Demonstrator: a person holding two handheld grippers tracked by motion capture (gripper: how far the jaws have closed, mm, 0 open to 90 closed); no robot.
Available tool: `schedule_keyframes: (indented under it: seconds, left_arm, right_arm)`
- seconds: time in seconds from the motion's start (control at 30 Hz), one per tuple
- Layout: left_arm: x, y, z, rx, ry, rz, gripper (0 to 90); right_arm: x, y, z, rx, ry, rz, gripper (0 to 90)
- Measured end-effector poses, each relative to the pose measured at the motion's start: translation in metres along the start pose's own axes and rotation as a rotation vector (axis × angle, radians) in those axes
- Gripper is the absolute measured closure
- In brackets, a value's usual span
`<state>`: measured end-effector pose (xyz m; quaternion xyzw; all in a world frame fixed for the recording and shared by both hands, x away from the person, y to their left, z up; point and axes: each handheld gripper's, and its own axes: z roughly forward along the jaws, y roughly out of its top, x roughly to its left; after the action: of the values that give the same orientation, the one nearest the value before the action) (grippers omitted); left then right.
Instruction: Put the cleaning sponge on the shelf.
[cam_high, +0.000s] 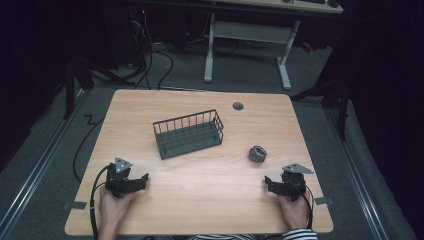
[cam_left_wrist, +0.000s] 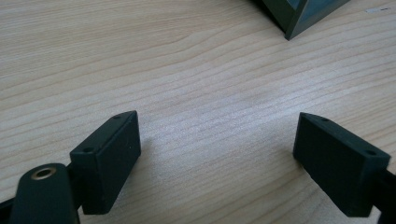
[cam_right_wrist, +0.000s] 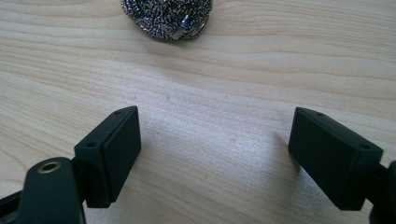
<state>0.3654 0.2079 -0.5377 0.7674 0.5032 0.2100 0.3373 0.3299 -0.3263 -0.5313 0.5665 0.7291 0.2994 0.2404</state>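
While my two grippers rest low on the table (cam_high: 200, 175), one wire basket (cam_high: 188, 134) stands ahead of my left gripper (cam_high: 141, 181), nothing visible inside it; its corner (cam_left_wrist: 299, 16) shows past the jaws in the left gripper view. One steel scourer (cam_high: 257, 153) lies on the wood just ahead of my right gripper (cam_high: 268, 183), well apart from the basket. Both grippers are spread wide, left (cam_left_wrist: 217, 154) and right (cam_right_wrist: 215, 154) alike, with bare table between the jaws.
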Motion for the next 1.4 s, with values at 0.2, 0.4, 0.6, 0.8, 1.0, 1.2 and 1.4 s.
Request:
schedule_keyframes:
  seconds: [0.2, 0.4, 0.6, 0.8, 1.0, 1.2, 1.4]
  left_arm:
    - [0.002, 0.000, -0.002, -0.007, 0.003, -0.030, 20.5]
    - [0.005, 0.001, -0.002, -0.015, -0.009, -0.041, 22.6]
    - [0.005, 0.006, -0.004, -0.029, -0.061, -0.051, 23.3]
    - [0.002, 0.019, -0.012, -0.047, -0.113, -0.061, 23.2]
    - [-0.001, 0.033, -0.022, -0.063, -0.151, -0.062, 23.3]
    - [-0.003, 0.054, -0.033, -0.083, -0.198, -0.055, 22.3]
    - [-0.005, 0.075, -0.041, -0.089, -0.213, -0.046, 21.0]
  right_arm:
    - [0.000, 0.000, 0.000, -0.001, -0.003, 0.001, 17.6]
    - [0.000, 0.000, 0.000, -0.001, -0.004, 0.000, 17.6]
    - [0.000, 0.000, 0.000, -0.001, -0.006, 0.000, 17.7]
    - [0.001, 0.000, 0.000, 0.000, -0.007, 0.001, 17.8]
    - [0.001, 0.000, 0.000, -0.001, -0.007, -0.001, 18.2]
    - [0.001, 0.000, 0.000, -0.002, -0.007, -0.001, 18.6]
    - [0.002, 0.000, 0.000, -0.004, -0.001, -0.004, 19.3]
